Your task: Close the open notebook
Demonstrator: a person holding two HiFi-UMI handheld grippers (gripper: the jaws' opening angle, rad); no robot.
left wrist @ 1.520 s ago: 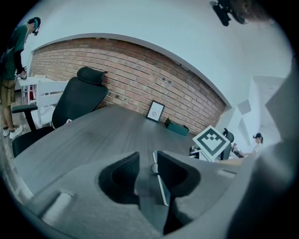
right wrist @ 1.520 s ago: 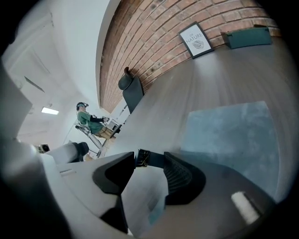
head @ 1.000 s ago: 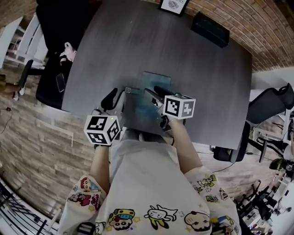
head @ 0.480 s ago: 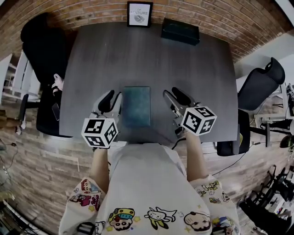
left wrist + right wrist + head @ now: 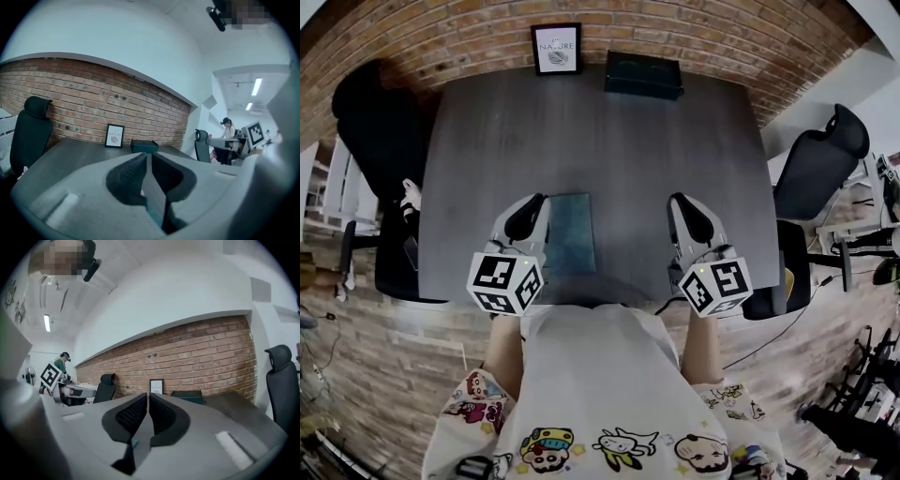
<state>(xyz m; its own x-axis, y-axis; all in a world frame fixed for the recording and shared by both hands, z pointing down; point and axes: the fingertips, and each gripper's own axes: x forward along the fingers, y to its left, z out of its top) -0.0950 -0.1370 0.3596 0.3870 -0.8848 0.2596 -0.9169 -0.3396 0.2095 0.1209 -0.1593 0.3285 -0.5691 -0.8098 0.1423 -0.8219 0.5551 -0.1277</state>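
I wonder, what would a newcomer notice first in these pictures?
The left claw and right claw, each bearing a marker cube, hover over the table, both closing on nothing. Between them lies the closed teal notebook; a framed picture and dark box stand by the brick wall.

Left tongs [image 5: 149, 158], empty jaws closing, face a framed picture [image 5: 114, 136] on the table [image 5: 70, 151].

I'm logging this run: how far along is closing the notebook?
Done: the notebook lies shut, teal cover up, flat on the dark table. In hand: nothing. The left claw and right claw hang over the table on either side of it, their jaws closing with nothing between them. Left: nothing visible, so the job looks finished.
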